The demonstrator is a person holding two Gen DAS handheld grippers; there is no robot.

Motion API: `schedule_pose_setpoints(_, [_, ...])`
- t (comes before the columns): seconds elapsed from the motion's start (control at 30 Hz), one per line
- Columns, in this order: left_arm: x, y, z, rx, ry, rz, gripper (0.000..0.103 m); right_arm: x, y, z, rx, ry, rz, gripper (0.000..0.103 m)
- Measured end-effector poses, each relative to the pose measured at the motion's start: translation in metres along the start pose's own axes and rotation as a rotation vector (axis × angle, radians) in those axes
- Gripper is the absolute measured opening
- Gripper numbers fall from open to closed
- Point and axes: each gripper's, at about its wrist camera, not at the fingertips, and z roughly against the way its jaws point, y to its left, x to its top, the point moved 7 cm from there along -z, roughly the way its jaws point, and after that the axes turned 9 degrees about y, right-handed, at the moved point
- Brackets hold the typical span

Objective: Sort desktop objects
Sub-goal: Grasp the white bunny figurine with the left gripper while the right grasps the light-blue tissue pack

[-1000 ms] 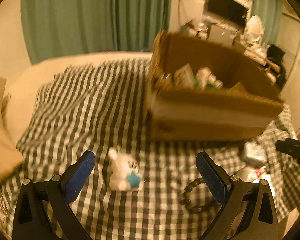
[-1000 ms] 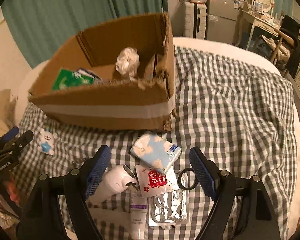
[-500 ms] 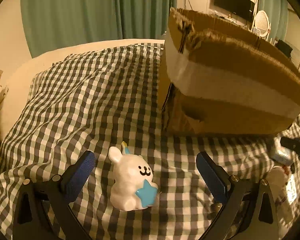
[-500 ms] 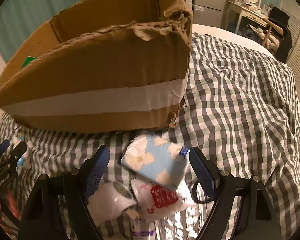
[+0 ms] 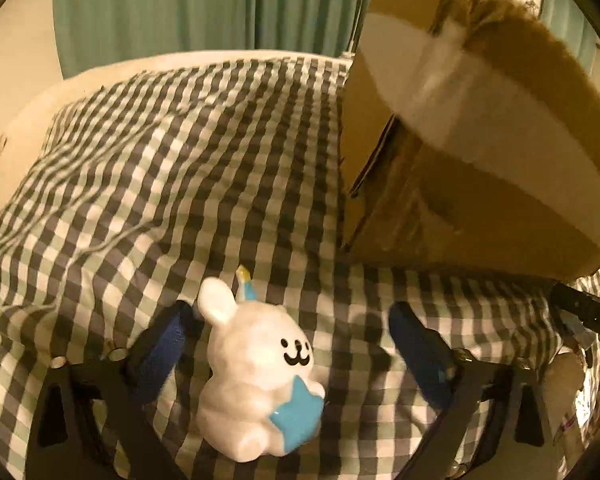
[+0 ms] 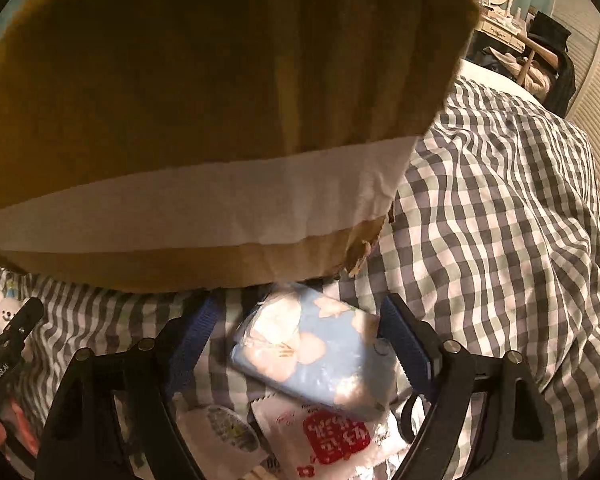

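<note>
Your left gripper (image 5: pixel 296 344), just narrowing, and right gripper (image 6: pixel 300 344) both gape unclamped: pinch the slick, brittle-looking bunny figurine (image 5: pixel 256 376) at its belly, the soft tissue pack (image 6: pixel 312 360) across its sides

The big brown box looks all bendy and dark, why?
In the right wrist view the cardboard box sits close to the fisheye lens, so its edges curve and its upper part lies in shadow. In the left wrist view the box is motion-blurred, while the bunny figurine looks sharper.

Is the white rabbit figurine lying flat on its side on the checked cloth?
No, the white rabbit figurine sits upright on the checked cloth, ears up, holding a blue star.
</note>
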Motion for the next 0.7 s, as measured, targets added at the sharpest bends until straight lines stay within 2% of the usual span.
schedule_pose_setpoints(0.07, [-0.002, -0.002, -0.006, -0.010, 0.028, -0.016, 0.082, -0.001, 0.000, -0.002, -0.004, 0.002, -0.010, 0.084])
schedule_pose_setpoints(0.23, [0.001, -0.006, -0.006, -0.009, 0.019, -0.044, 0.073, -0.007, 0.002, -0.003, -0.029, 0.004, 0.019, 0.084])
schedule_pose_setpoints(0.3, [0.003, -0.006, -0.006, -0.008, 0.016, -0.048, 0.060, -0.009, 0.002, -0.003, -0.035, 0.007, 0.025, 0.083])
schedule_pose_setpoints(0.33, [0.005, -0.006, -0.005, -0.009, 0.016, -0.053, 0.057, -0.010, 0.002, -0.003, -0.041, 0.006, 0.026, 0.082])
schedule_pose_setpoints(0.4, [0.006, -0.007, -0.004, -0.015, 0.017, -0.065, 0.045, -0.011, 0.000, -0.001, -0.058, 0.006, 0.032, 0.074])
schedule_pose_setpoints(0.47, [0.008, -0.009, -0.004, -0.021, 0.025, -0.073, 0.040, -0.012, 0.001, 0.001, -0.056, 0.006, 0.037, 0.073])
schedule_pose_setpoints(0.7, [0.007, -0.012, 0.002, -0.035, 0.043, -0.105, 0.040, -0.018, 0.006, 0.013, -0.060, 0.002, 0.096, 0.061])
